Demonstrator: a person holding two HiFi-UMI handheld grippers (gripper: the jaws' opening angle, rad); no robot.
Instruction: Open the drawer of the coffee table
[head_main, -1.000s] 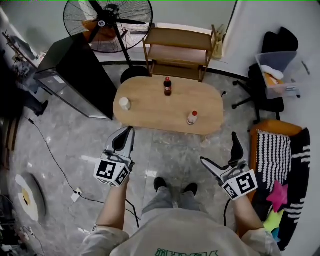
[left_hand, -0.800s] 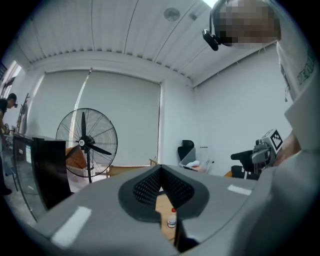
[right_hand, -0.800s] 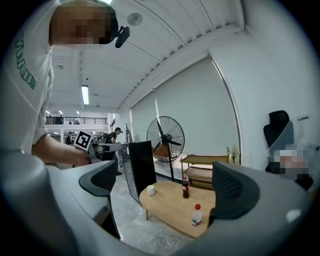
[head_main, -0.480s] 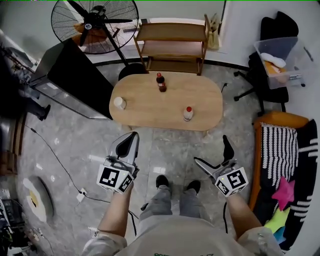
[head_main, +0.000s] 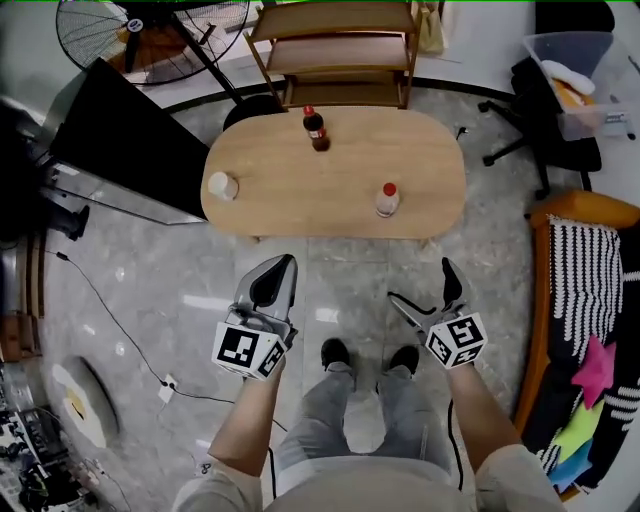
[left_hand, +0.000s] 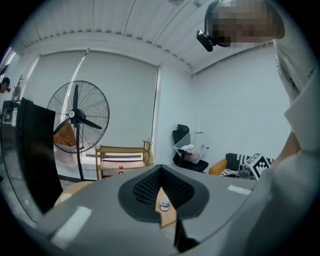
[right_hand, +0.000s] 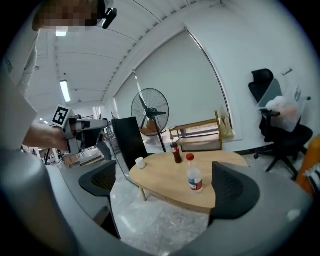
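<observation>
The coffee table (head_main: 330, 185) has slid down toward the frame's centre and looms larger as I've closed in; its long axis runs left to right across the upper middle, near edge facing both grippers; no drawer front shows in any view, so I judge it sits under that edge. The left gripper (head_main: 278, 268), lower centre-left, points up at the table, jaws pressed together, empty; the right gripper (head_main: 420, 285), lower centre-right, is spread wide, empty, about equally near.

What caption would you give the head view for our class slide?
Person stands before the oval coffee table, left gripper shut, right gripper open.
</observation>
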